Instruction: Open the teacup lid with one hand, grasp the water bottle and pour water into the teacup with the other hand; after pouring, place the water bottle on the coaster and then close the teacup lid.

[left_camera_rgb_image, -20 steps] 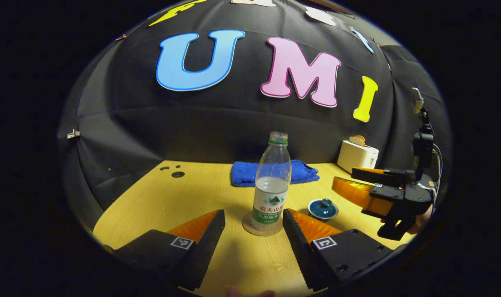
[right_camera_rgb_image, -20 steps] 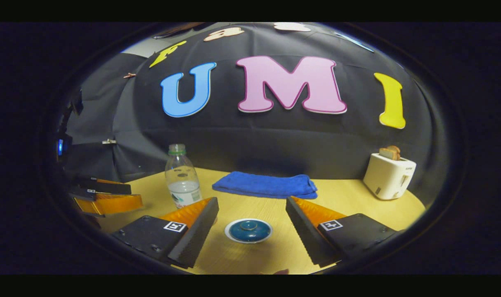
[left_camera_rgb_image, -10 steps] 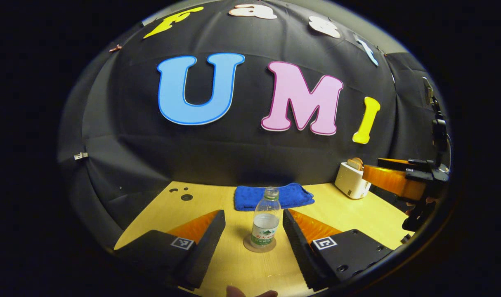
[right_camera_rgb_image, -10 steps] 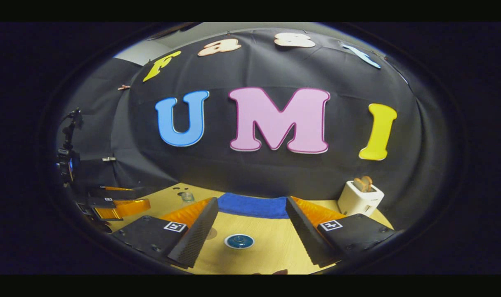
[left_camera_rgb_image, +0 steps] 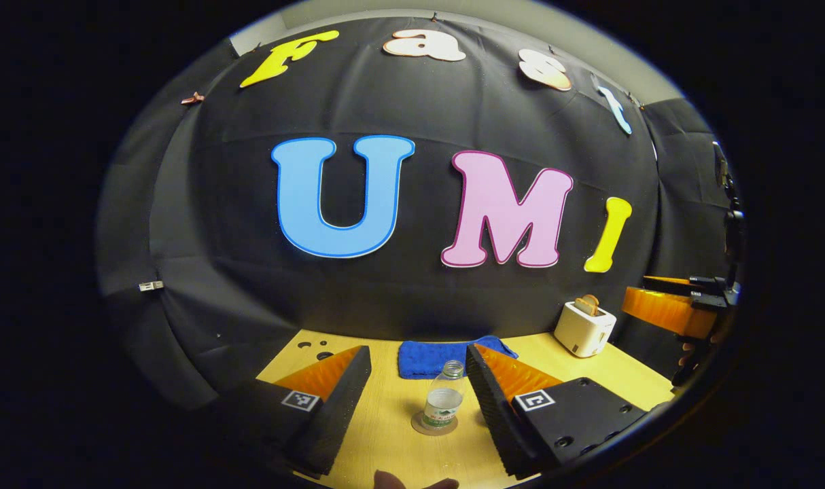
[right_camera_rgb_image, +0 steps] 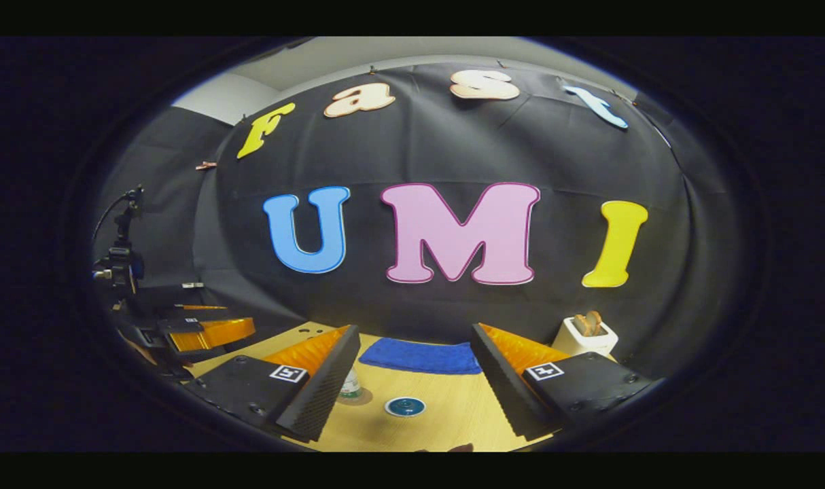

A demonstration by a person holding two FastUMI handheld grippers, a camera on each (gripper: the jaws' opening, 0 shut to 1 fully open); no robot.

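Observation:
A clear water bottle (left_camera_rgb_image: 443,404), uncapped and partly filled, stands upright on a round coaster (left_camera_rgb_image: 433,426) on the wooden table. My left gripper (left_camera_rgb_image: 418,353) is open, well back from and above the bottle, holding nothing. In the right gripper view the blue teacup (right_camera_rgb_image: 405,406) sits small on the table with its lid on. My right gripper (right_camera_rgb_image: 416,333) is open and far above it, empty. The bottle (right_camera_rgb_image: 349,387) is half hidden behind my right gripper's left finger. The left gripper (right_camera_rgb_image: 208,333) shows at the left, and the right gripper (left_camera_rgb_image: 664,309) at the far right.
A folded blue towel (left_camera_rgb_image: 440,356) (right_camera_rgb_image: 419,356) lies at the back of the table (left_camera_rgb_image: 385,441). A white toaster (left_camera_rgb_image: 584,328) (right_camera_rgb_image: 586,334) with toast stands at the back right. A camera mount (right_camera_rgb_image: 119,261) stands at the left.
Both grippers have drawn back and up from the table, so the bottle and the teacup look much smaller. Both stay open and empty. Bottle and teacup have not moved.

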